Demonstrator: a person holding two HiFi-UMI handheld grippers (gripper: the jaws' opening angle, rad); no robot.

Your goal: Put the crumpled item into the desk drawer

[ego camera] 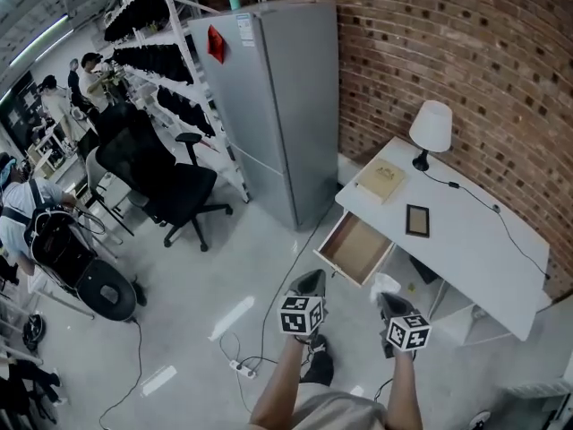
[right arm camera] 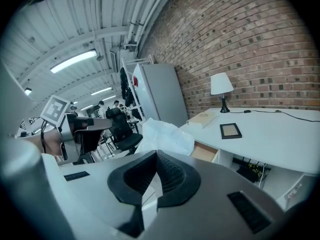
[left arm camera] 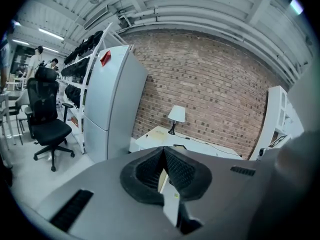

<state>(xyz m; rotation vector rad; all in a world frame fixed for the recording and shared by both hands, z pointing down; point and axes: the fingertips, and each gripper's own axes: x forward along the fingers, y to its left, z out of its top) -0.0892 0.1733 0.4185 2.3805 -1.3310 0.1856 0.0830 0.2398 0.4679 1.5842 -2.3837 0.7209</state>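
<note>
Jaws on the right gripper (right arm camera: pixel 156 160) are pressed together on the crumpled item (right arm camera: pixel 165 136), a white, wrinkled wad that bulges out past the tips; it may be thin plastic or paper, the view does not settle which. From the head view, that wad hangs in the air just near of the desk (ego camera: pixel 474 249) edge and slightly right of the drawer (ego camera: pixel 355 245), not inside it. The drawer is pulled out toward the left and near side of the desk, its pale wooden inside showing. The left gripper (left arm camera: pixel 164 160) is closed too, its ribbed pads meeting with nothing between them, and it hovers over the floor (ego camera: pixel 206 276), left of the right gripper and near of the drawer.

On the desktop a white lamp (ego camera: pixel 431 129) stands at the far end, with a flat box (ego camera: pixel 381 182) to its left and a dark frame (ego camera: pixel 417 220) lying nearer. A grey refrigerator (ego camera: pixel 277 106) stands left of the desk against the brick wall (ego camera: pixel 430 34), and a black office chair (ego camera: pixel 166 182) sits further left.
</note>
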